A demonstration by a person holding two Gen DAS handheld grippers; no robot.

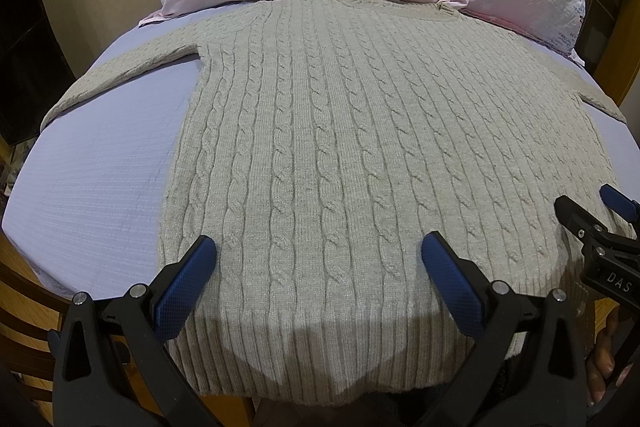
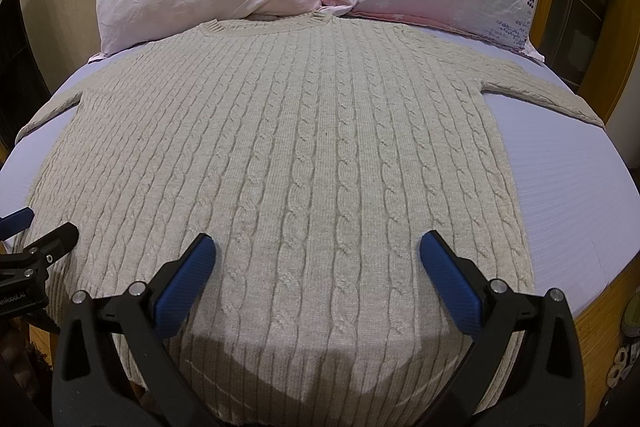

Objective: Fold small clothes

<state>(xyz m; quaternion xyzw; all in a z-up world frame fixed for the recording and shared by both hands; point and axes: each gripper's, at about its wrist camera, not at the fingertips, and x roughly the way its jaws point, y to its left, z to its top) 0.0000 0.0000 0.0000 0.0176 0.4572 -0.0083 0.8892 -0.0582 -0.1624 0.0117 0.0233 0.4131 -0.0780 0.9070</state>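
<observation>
Cable-knit beige sweater (image 1: pixel 320 147) lies flat on lilac bedsheet (image 1: pixel 100 187).

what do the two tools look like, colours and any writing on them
Both match: black plastic frames with silver round bolts and two fingers faced with blue, fine-textured pads. The left tool and right tool look identical. White lettering reading "DAS" shows on the right one's side. No cables or sleeves visible.

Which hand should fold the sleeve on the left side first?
Probably the left. The left hand-held gripper hangs open over the sweater hem nearer the left sleeve, which lies spread out on the bed. The right hand-held gripper, also open, sits toward the other sleeve.
</observation>
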